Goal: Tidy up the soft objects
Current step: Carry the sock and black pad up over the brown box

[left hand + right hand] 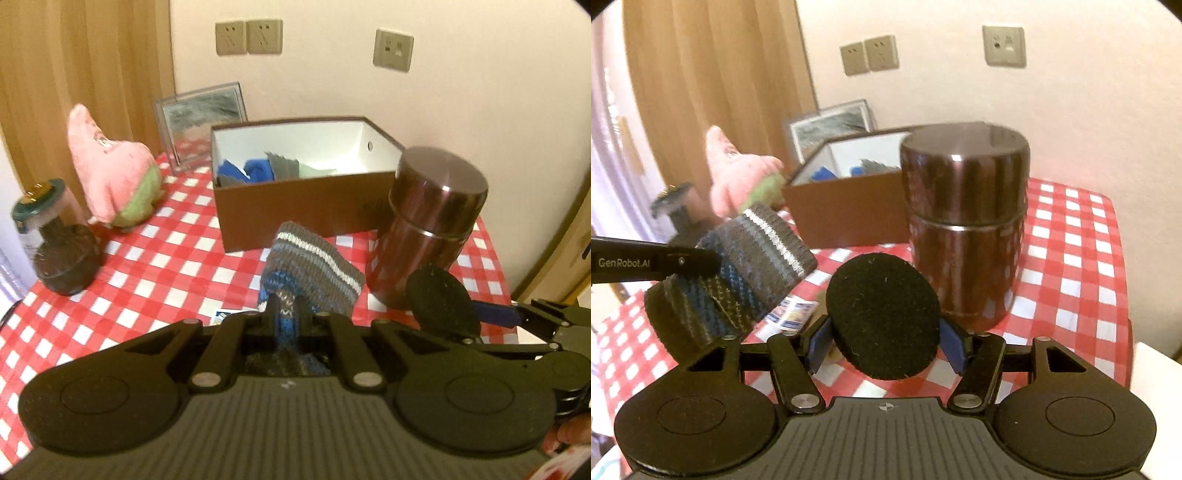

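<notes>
My left gripper (284,306) is shut on a grey and blue striped knitted sock (314,266), held above the table in front of the brown box (295,206). The sock also shows in the right wrist view (746,266), with the left gripper (713,264) clamped on it. My right gripper (884,332) is shut on a round black felt pad (882,317), just right of the sock; the pad also shows in the left wrist view (441,301). The box holds blue and grey cloths (258,170). A pink and green plush toy (114,173) stands to the left of the box.
A dark metal canister (428,229) stands right of the box, close to both grippers. A glass jar with a green lid (51,243) is at the left edge. A framed picture (201,122) leans on the wall. The red checked tablecloth (155,273) covers the table.
</notes>
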`<action>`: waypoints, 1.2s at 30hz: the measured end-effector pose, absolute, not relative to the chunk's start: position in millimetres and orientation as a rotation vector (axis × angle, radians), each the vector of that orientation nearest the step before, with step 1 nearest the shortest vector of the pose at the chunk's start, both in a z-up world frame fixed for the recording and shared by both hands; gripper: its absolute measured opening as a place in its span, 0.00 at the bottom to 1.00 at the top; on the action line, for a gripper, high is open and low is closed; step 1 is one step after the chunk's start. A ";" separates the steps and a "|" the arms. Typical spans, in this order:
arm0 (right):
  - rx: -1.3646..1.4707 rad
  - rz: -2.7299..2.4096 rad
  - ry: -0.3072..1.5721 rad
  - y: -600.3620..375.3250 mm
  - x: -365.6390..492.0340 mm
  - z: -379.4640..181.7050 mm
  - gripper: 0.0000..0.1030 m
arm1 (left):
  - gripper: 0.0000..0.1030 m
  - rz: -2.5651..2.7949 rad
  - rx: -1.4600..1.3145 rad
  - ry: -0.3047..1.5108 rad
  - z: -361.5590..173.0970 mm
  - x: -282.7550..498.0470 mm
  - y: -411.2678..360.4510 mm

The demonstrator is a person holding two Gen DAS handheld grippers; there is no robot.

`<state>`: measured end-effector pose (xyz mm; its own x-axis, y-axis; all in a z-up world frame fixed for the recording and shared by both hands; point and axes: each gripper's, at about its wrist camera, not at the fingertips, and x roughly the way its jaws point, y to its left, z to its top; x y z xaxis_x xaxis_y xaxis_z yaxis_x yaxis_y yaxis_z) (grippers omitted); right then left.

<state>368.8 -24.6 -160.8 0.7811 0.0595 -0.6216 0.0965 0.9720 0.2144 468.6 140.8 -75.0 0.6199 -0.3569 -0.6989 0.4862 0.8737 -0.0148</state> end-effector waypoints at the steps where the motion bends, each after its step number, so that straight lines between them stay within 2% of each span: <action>1: 0.242 -0.009 0.668 -23.2 367.5 -155.1 0.60 | 0.07 -0.485 0.186 0.750 -70.6 466.2 141.4; 9: 0.209 0.011 0.618 -3.1 385.4 -115.2 0.60 | 0.07 -0.545 0.202 0.690 -46.6 491.2 143.1; 20: 0.200 -0.078 0.584 16.0 479.0 -99.9 0.60 | 0.07 -0.679 0.242 0.626 -37.7 597.5 154.3; 36: 0.206 -0.231 0.593 -59.3 606.5 -70.1 0.60 | 0.07 -0.764 0.252 0.604 -31.2 713.5 80.1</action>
